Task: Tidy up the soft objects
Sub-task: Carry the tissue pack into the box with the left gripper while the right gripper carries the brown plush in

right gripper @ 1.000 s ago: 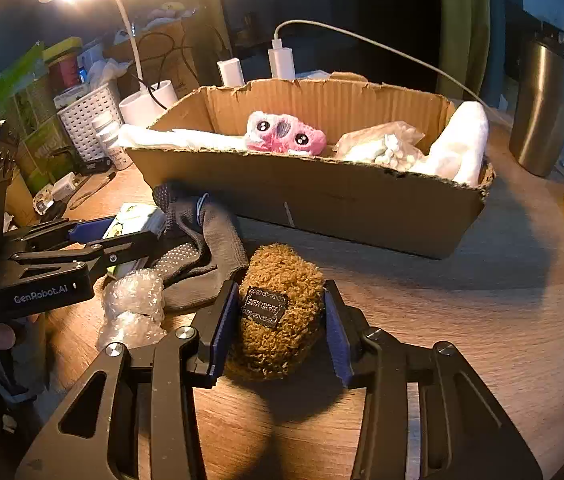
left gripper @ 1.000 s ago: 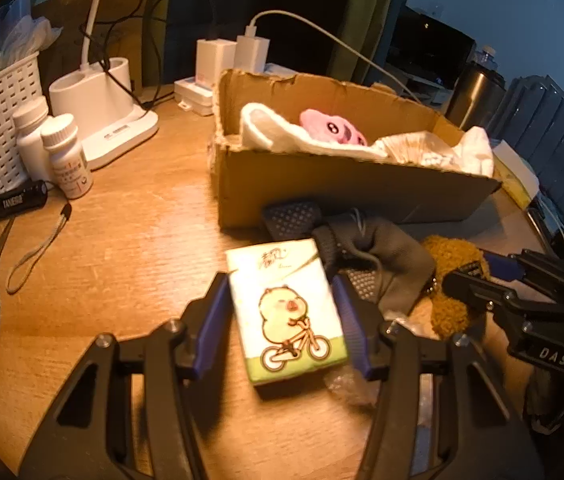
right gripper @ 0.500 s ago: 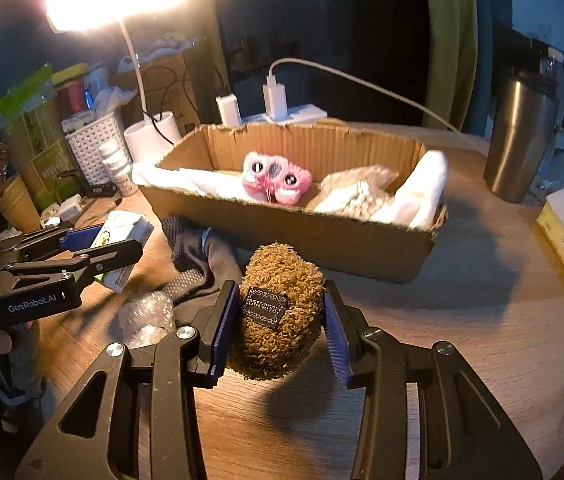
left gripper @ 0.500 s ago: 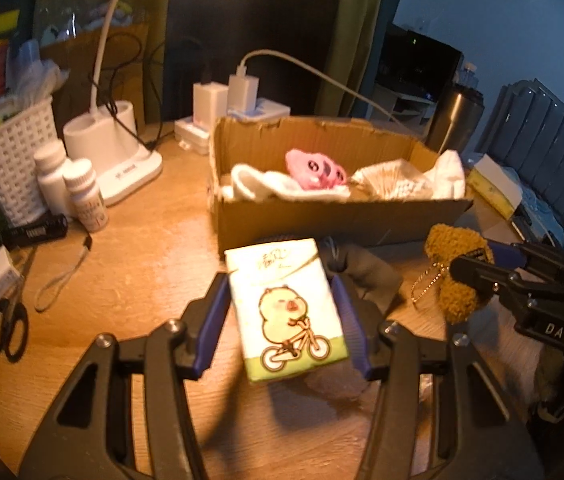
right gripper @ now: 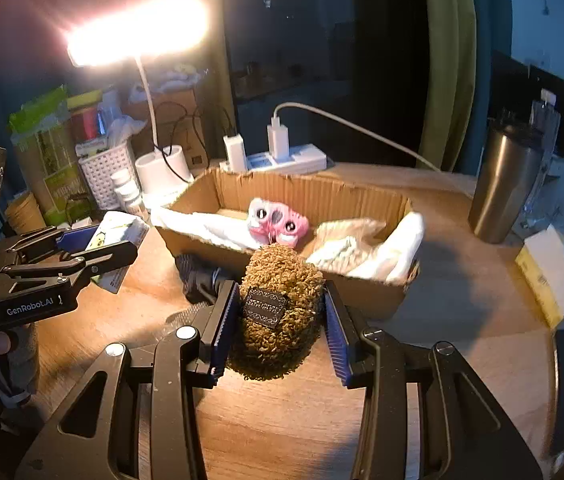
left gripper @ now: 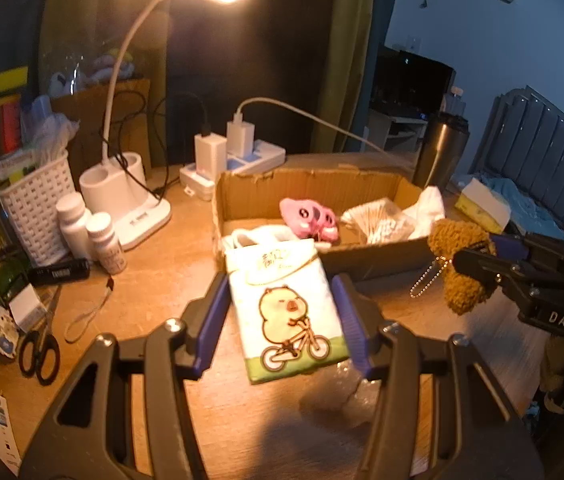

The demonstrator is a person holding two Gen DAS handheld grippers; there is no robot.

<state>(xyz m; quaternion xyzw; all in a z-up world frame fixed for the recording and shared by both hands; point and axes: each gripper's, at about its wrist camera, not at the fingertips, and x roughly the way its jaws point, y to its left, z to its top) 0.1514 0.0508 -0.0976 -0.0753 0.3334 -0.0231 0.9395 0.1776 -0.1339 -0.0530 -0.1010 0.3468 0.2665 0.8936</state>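
Cardboard is the material of the low open box point(left gripper: 309, 188) that stands in the middle of the wooden table point(left gripper: 154, 264), and I think it is the place where the soft things are collected. Inside it lie already a pink plush toy point(left gripper: 309, 218), a white cloth point(right gripper: 202, 222) and a crinkled bag of pale sticks point(left gripper: 377, 220).

The left gripper point(left gripper: 282, 320) has its jaws about half closed on a tissue pack point(left gripper: 285, 312) printed with a yellow animal on a bicycle. The blue pads press on its two long sides, so the flat face with the picture is turned up to the camera. The pack hangs in the air, in front of the near wall of the box and above the table.

The right gripper point(right gripper: 280, 318) has its jaws closed a little narrower on a brown fuzzy plush point(right gripper: 278, 312) with a dark label. The pads sink into the curly pile, because the body is soft and gives way. A small bead chain point(left gripper: 427, 276) hangs from it, seen in the left view.

Both things are held clear of the table, probably so that they can pass over the box wall. A dark grey sock or glove point(right gripper: 198, 276) and some bubble wrap point(left gripper: 345, 392) lie on the table before the box; they seem not yet sorted.
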